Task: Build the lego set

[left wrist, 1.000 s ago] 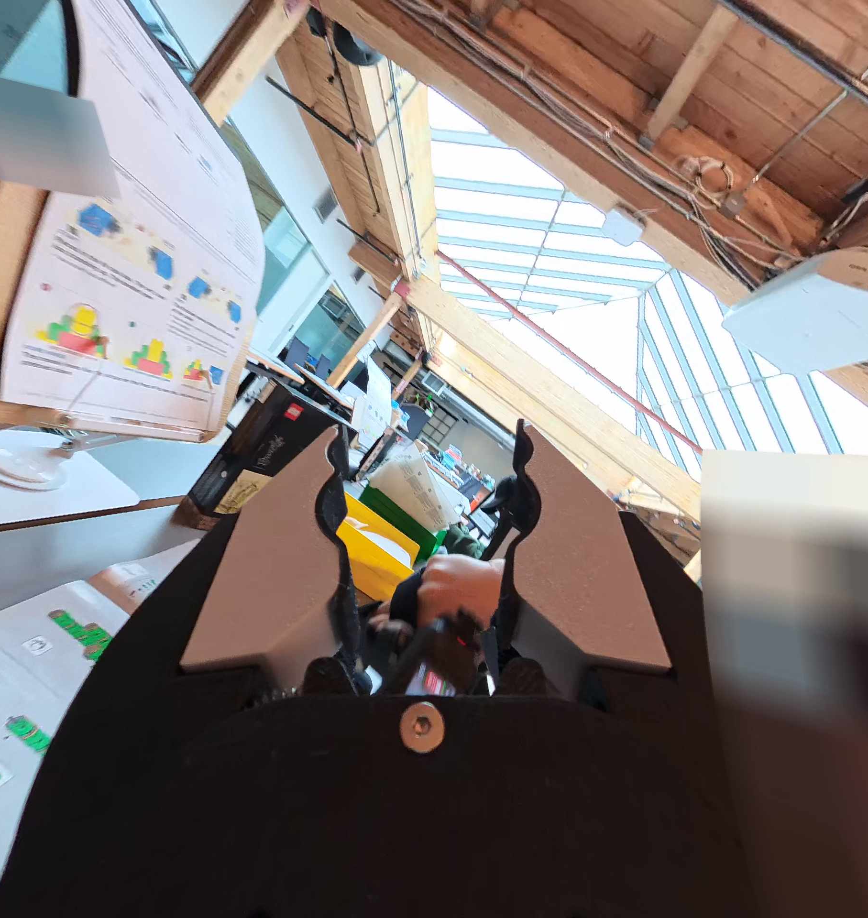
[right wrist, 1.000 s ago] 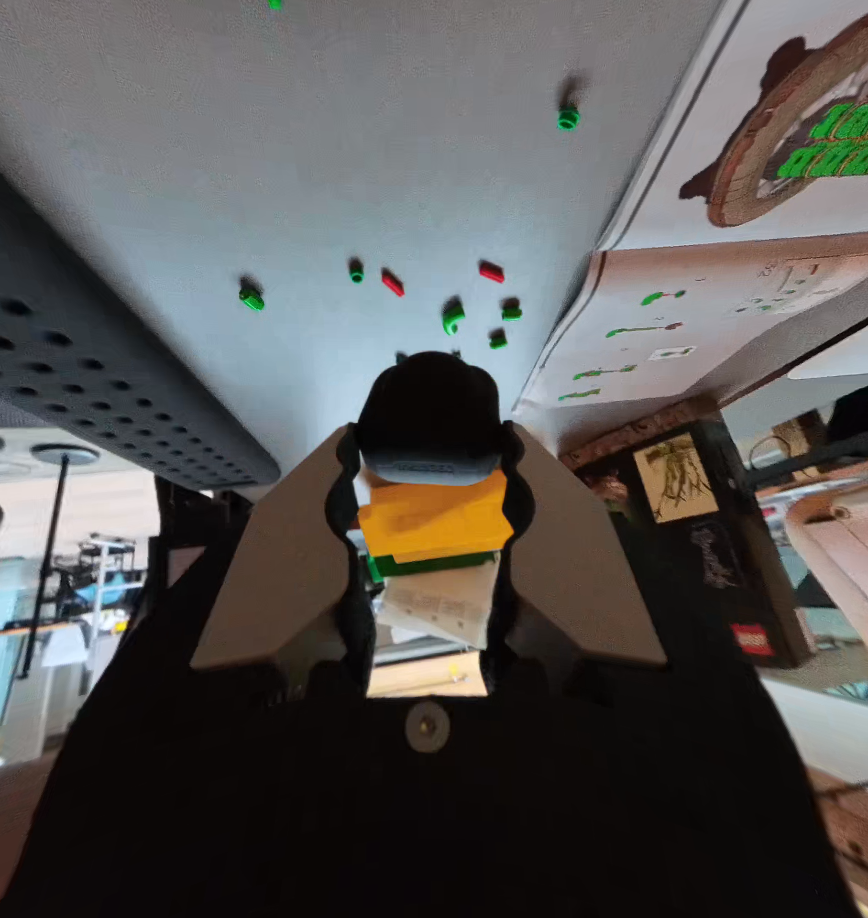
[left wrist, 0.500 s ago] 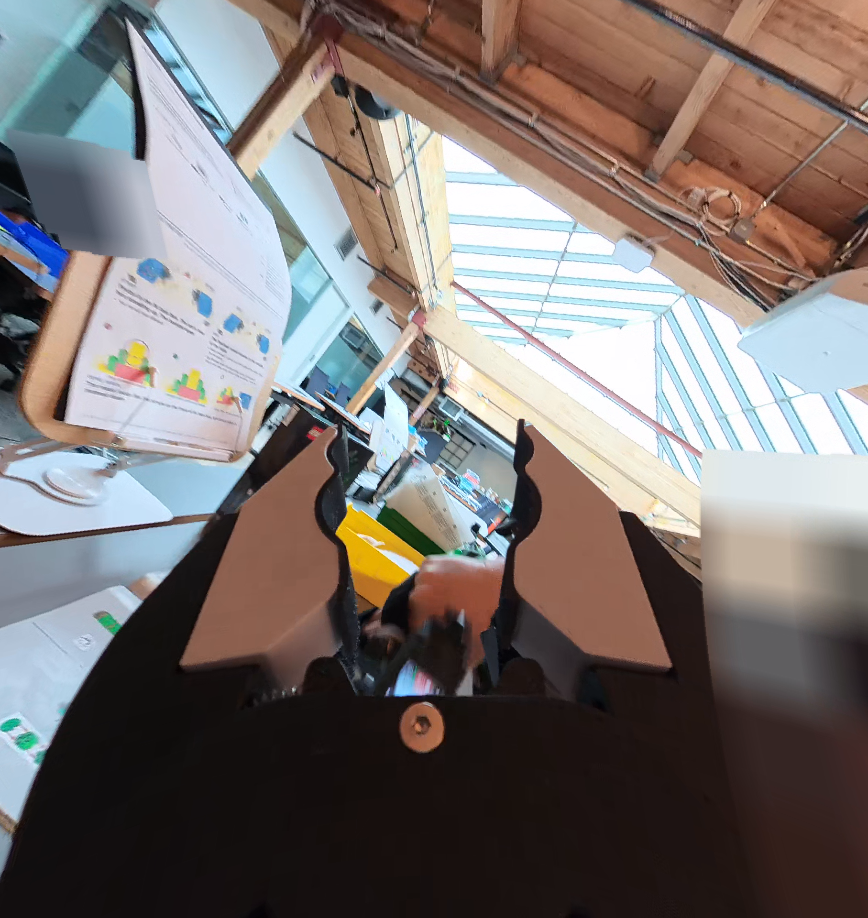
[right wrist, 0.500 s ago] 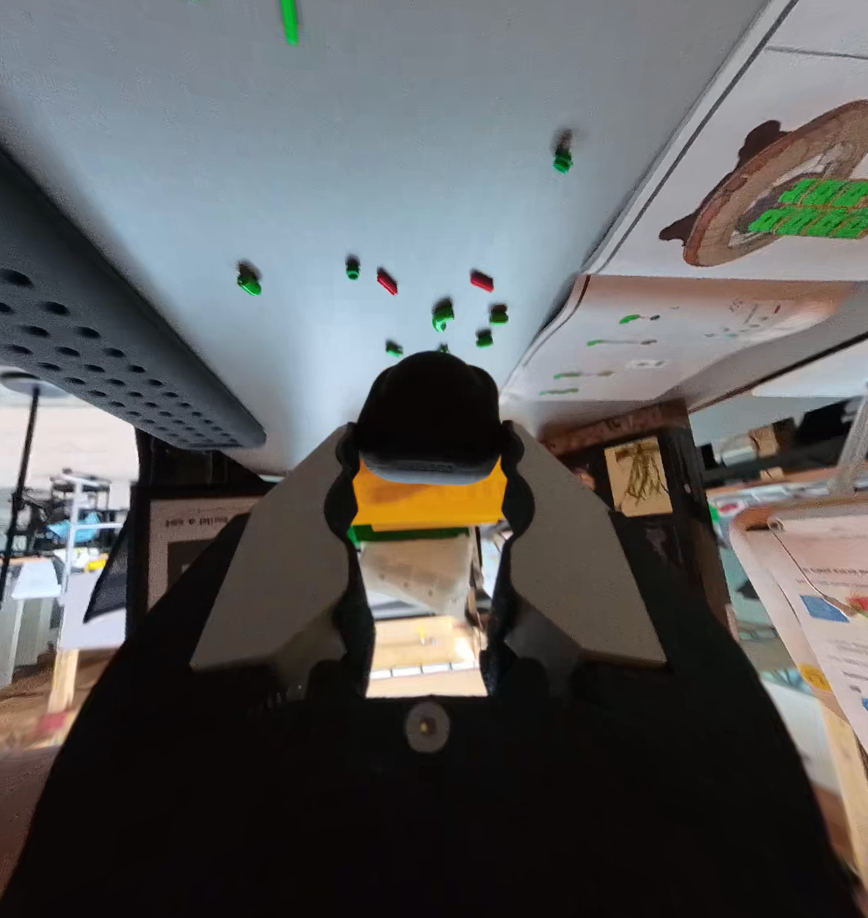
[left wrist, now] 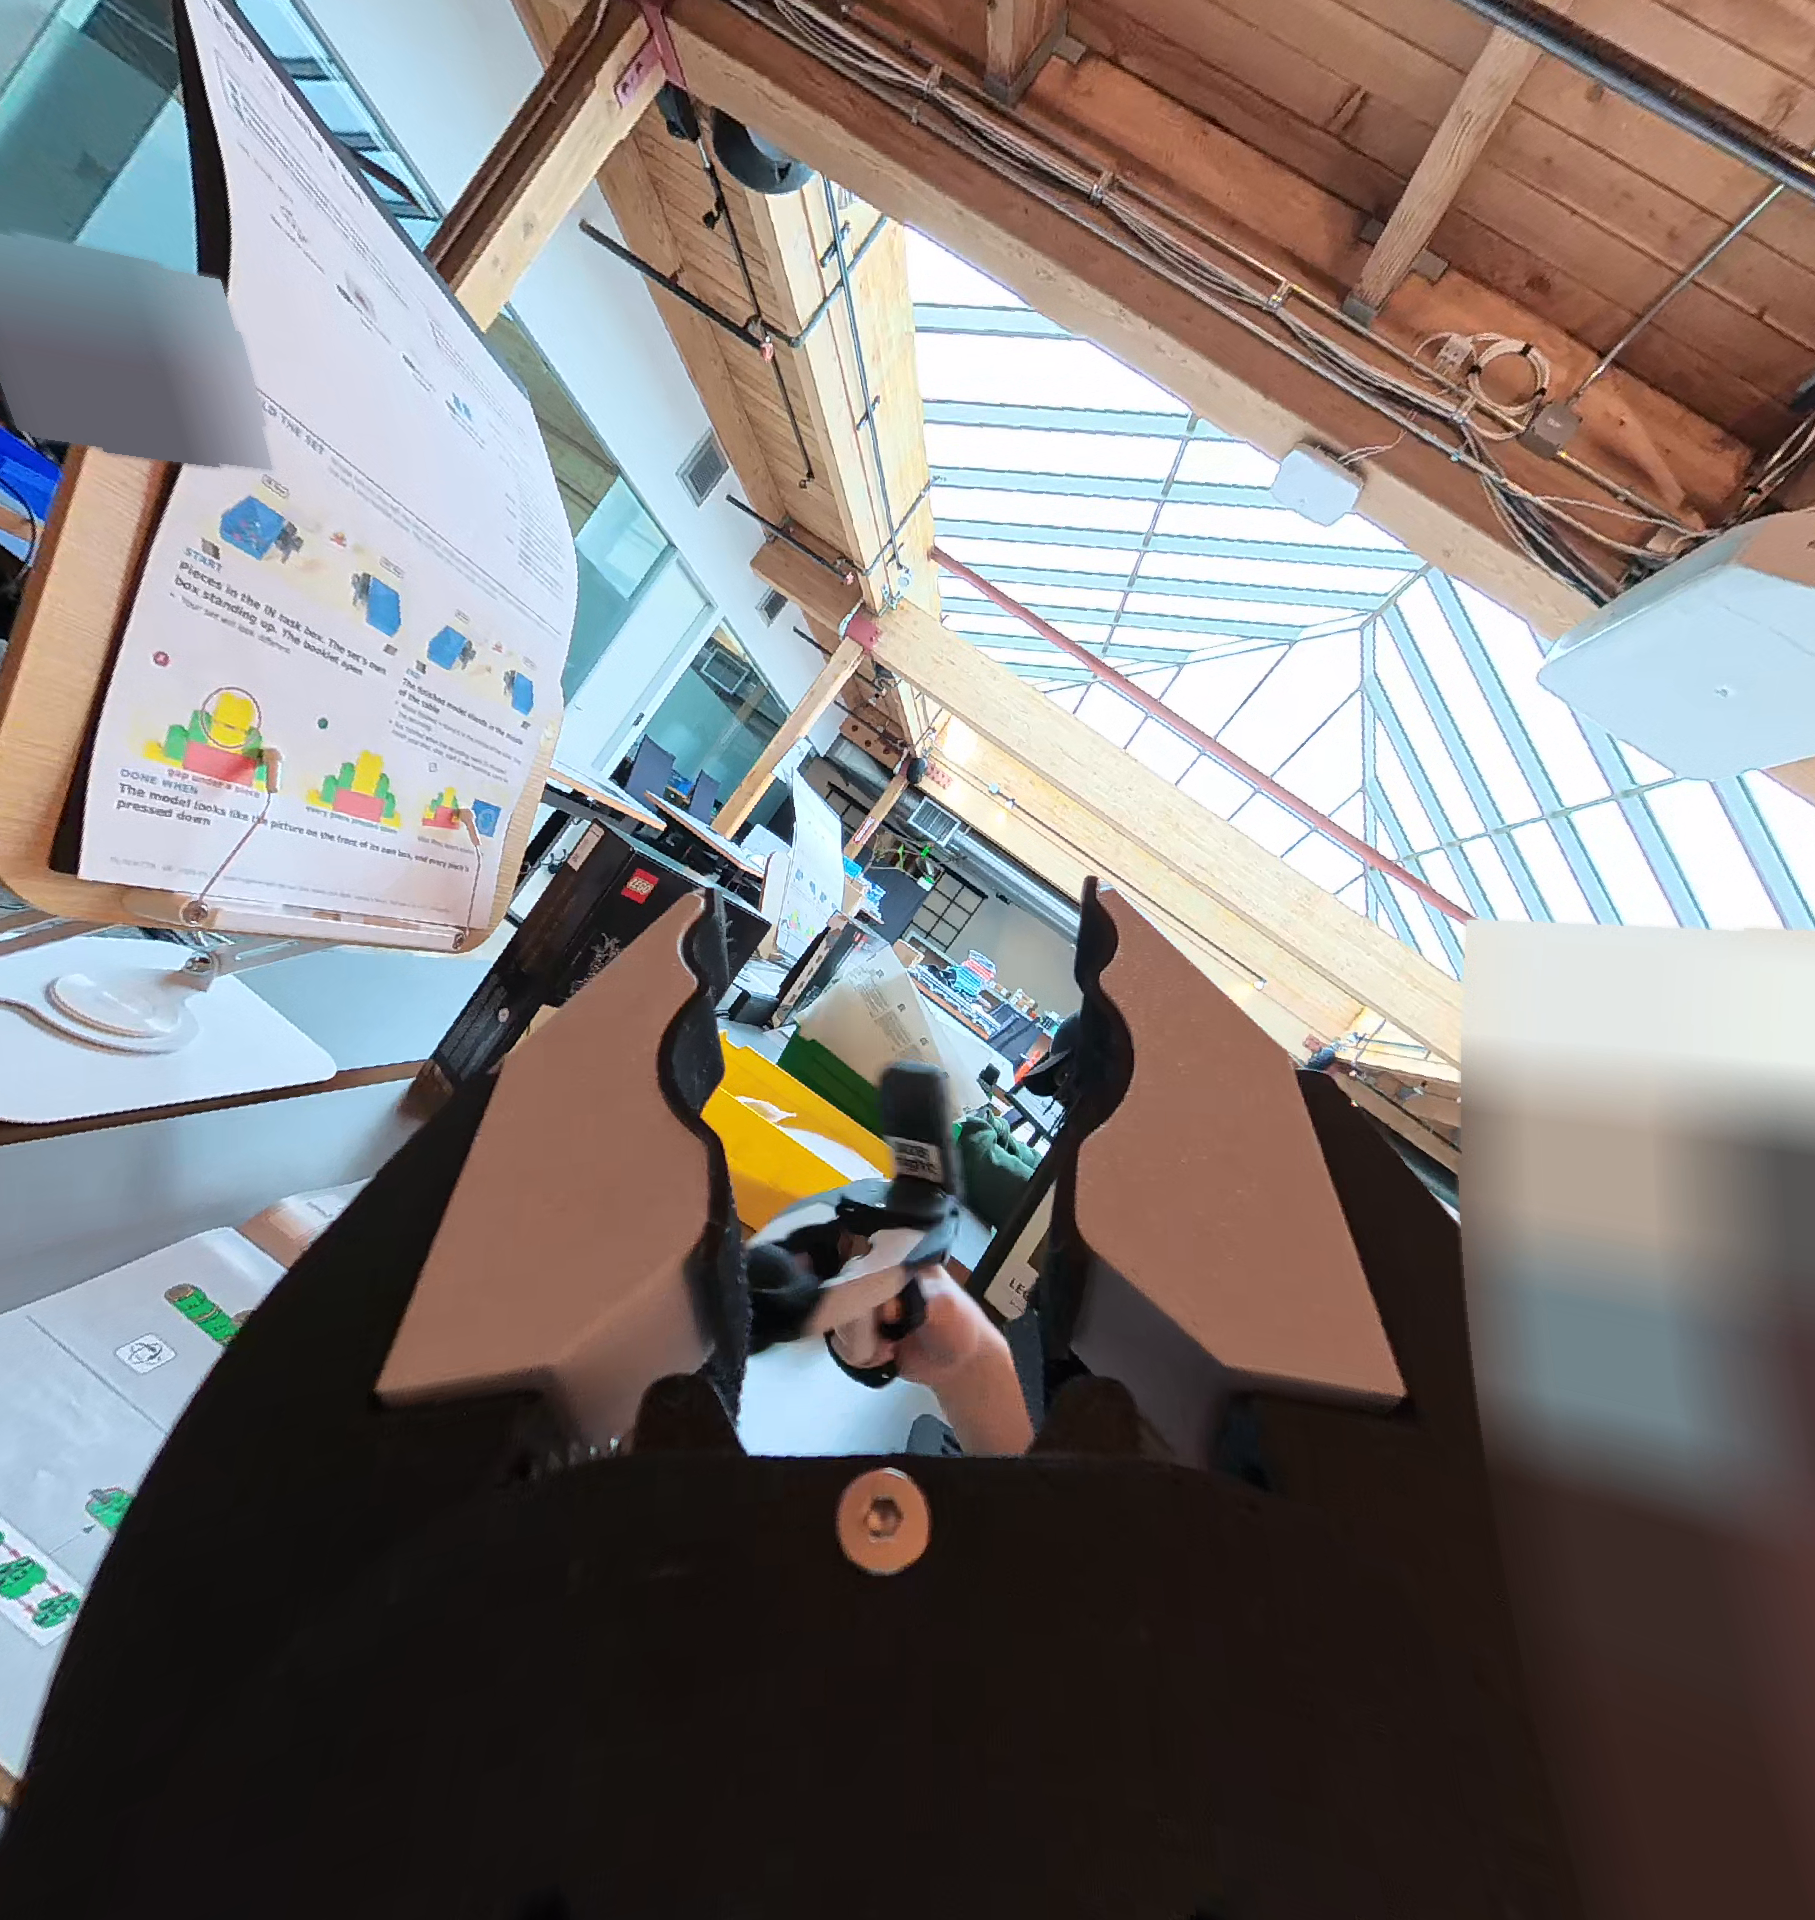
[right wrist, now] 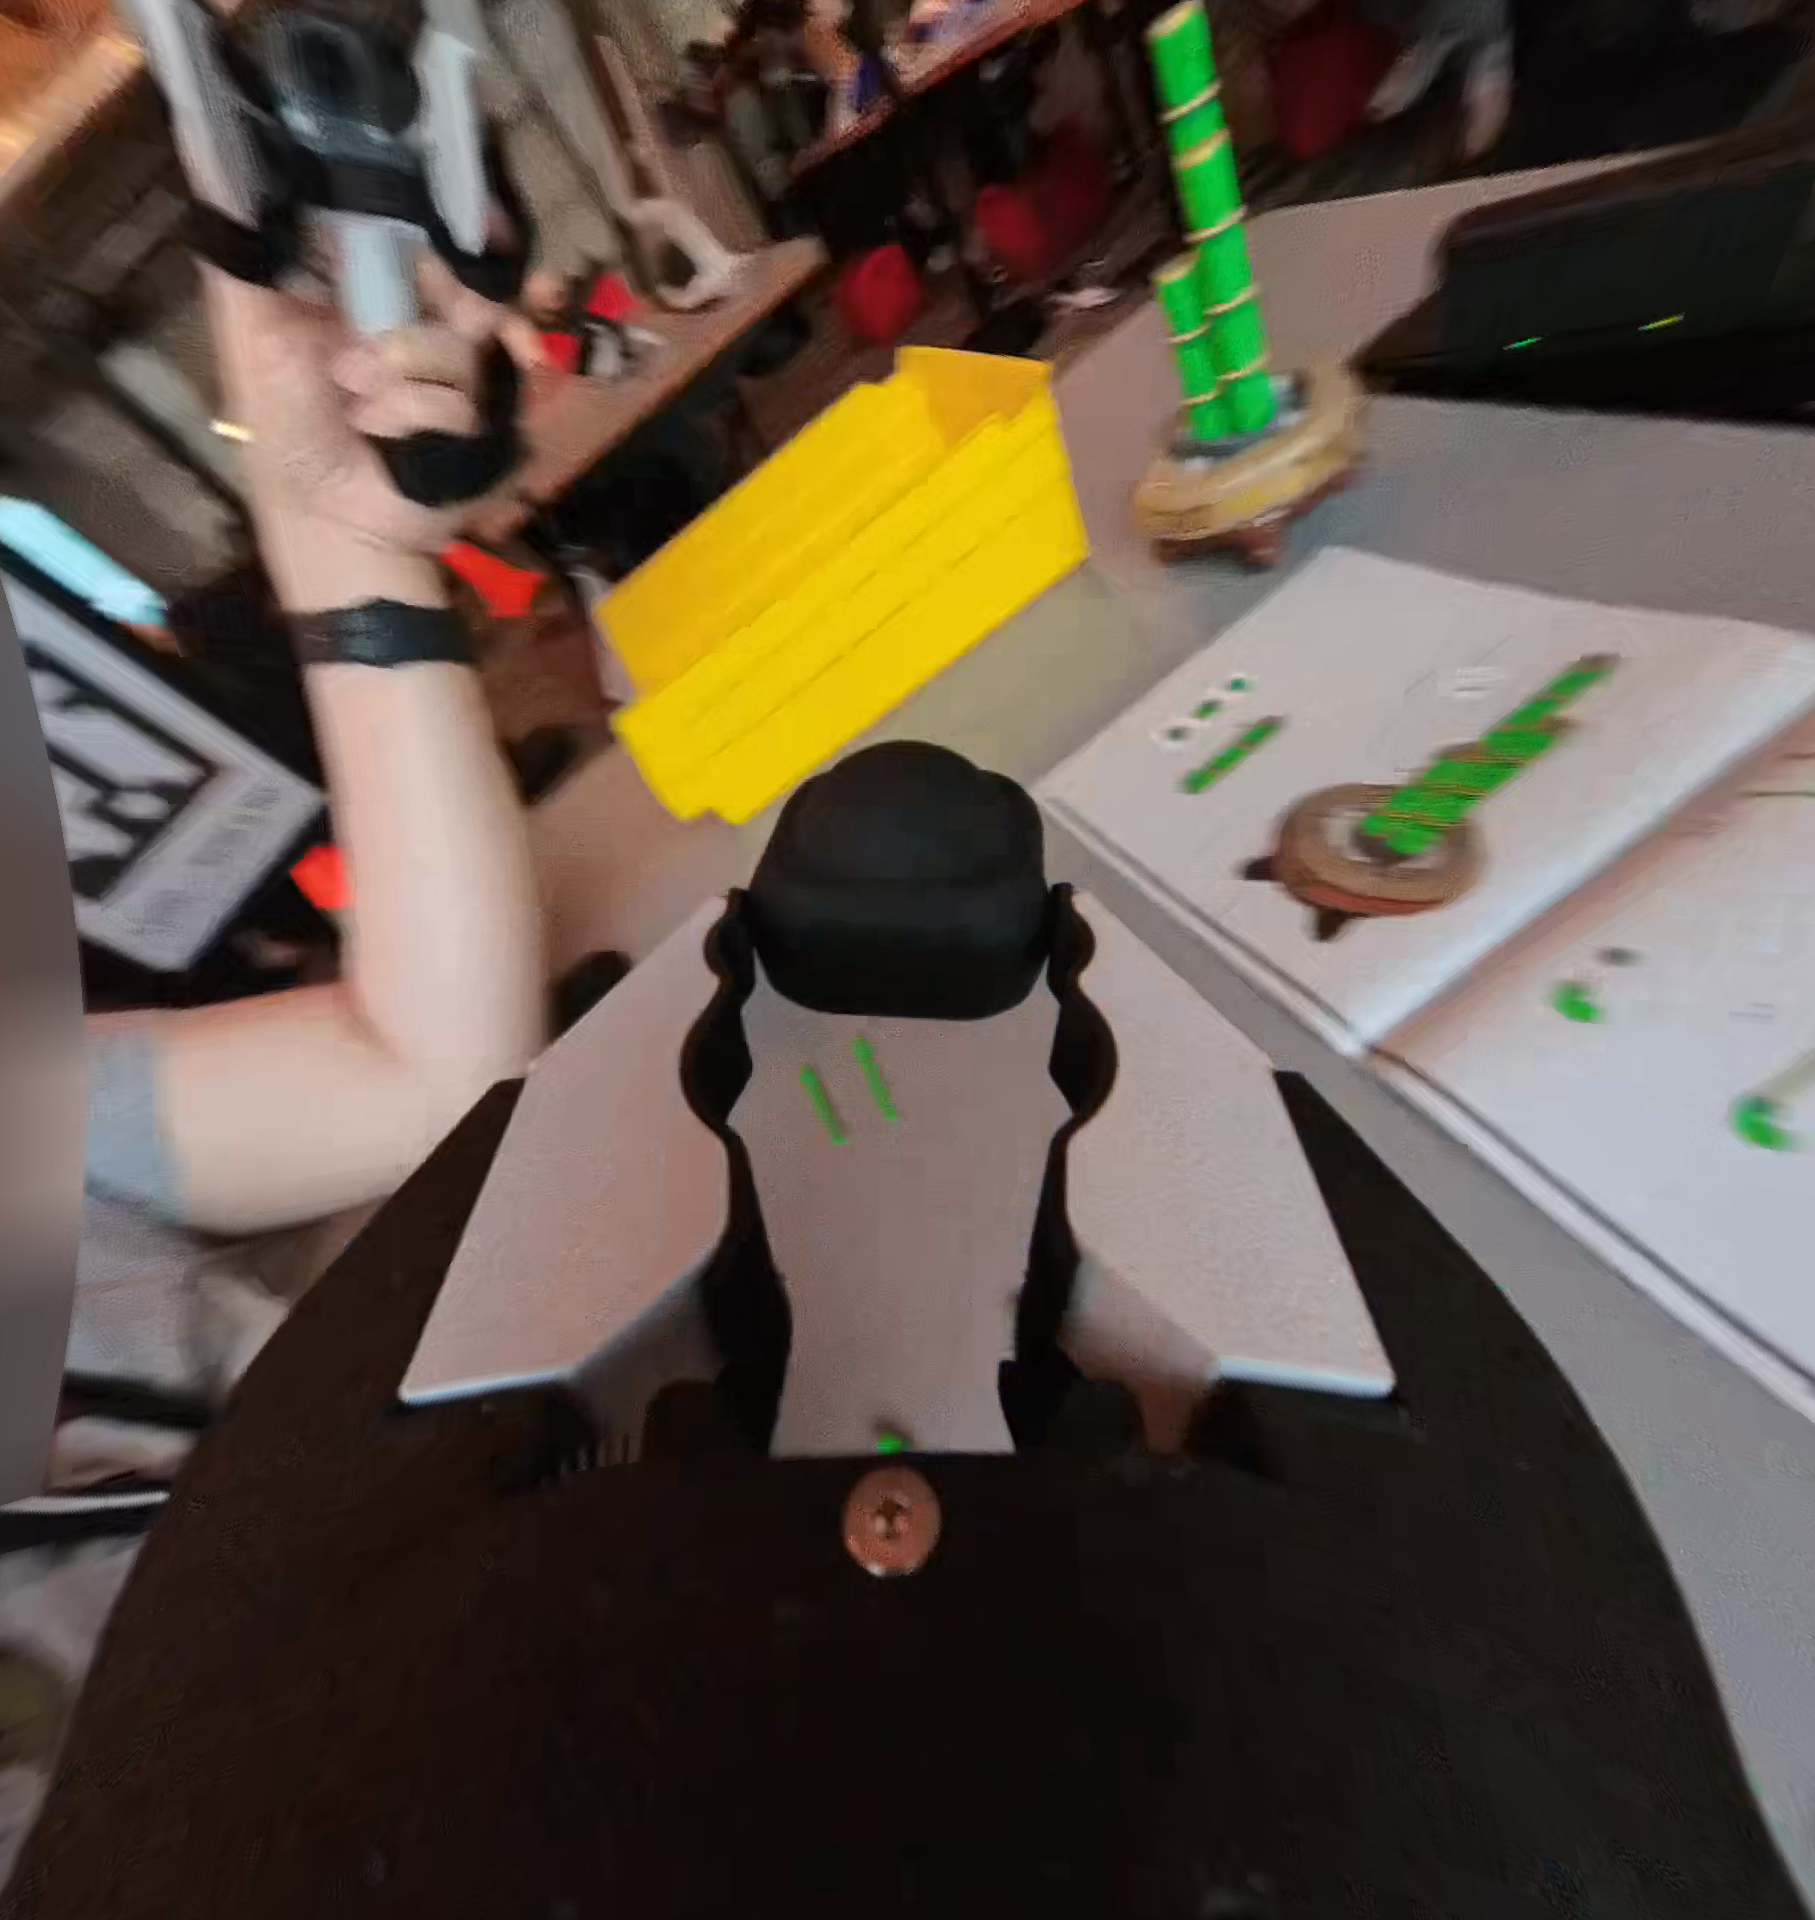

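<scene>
My right gripper (right wrist: 898,914) is shut on a black rounded piece (right wrist: 898,883) held at its fingertips above the grey table (right wrist: 1609,499). A model of green stalks on a round tan base (right wrist: 1220,312) stands at the back right. Two thin green pieces (right wrist: 846,1086) lie on the table under the right gripper. My left gripper (left wrist: 898,935) is open and empty, tilted up toward the ceiling. It also shows in the right wrist view (right wrist: 363,156), held high in a hand. The right gripper shows small in the left wrist view (left wrist: 882,1226).
An open instruction booklet (right wrist: 1454,810) lies on the table at right. A yellow bin (right wrist: 861,582) sits behind the gripper, and a bare forearm (right wrist: 415,883) crosses at left. A printed sheet on a wooden stand (left wrist: 363,623) and a black box (left wrist: 591,935) stand at the back.
The right wrist view has swung from an upside-down look at the tabletop to a look across the table, with the black piece still held. The left gripper has tilted a little.
</scene>
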A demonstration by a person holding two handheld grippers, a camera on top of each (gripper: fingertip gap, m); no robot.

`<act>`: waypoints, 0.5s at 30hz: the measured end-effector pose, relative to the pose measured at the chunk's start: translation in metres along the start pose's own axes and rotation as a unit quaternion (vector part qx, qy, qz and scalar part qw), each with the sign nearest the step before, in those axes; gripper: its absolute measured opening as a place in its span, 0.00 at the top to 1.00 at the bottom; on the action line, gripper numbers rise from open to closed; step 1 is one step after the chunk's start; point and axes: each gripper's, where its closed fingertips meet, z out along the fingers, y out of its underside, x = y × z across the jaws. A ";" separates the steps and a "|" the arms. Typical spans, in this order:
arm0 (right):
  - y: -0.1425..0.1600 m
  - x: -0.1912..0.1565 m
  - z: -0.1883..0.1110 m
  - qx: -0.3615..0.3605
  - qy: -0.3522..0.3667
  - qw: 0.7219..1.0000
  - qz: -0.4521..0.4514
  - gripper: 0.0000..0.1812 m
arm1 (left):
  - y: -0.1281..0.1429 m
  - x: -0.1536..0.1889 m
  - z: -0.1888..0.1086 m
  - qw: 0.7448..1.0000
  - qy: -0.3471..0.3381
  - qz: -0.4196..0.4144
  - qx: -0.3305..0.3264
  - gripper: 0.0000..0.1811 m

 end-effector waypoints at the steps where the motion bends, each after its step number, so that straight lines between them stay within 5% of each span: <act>1: 0.003 0.022 -0.006 -0.008 0.091 0.994 -0.058 0.69 | 0.000 0.000 0.000 1.000 -0.001 0.001 0.001 0.64; 3: 0.004 0.041 -0.018 -0.016 0.210 0.963 -0.168 0.69 | -0.001 -0.002 -0.001 1.000 -0.006 0.002 0.003 0.64; 4: 0.015 0.036 -0.013 -0.039 0.199 0.964 -0.174 0.69 | -0.002 -0.004 -0.002 1.000 -0.009 0.001 0.005 0.64; 7: 0.044 -0.016 0.008 -0.047 0.002 0.999 -0.012 0.69 | -0.002 -0.011 -0.001 1.000 -0.019 -0.004 0.006 0.64; 10: 0.035 -0.039 -0.002 0.010 -0.103 0.992 0.073 0.69 | 0.004 -0.018 0.004 1.000 -0.030 -0.009 -0.003 0.64; 13: -0.002 -0.030 -0.048 0.073 -0.027 0.997 -0.014 0.69 | 0.012 -0.022 0.013 0.999 -0.041 -0.009 -0.020 0.64; 15: -0.063 -0.014 -0.127 0.175 0.120 0.969 -0.130 0.69 | 0.019 -0.025 0.022 0.998 -0.047 -0.008 -0.032 0.64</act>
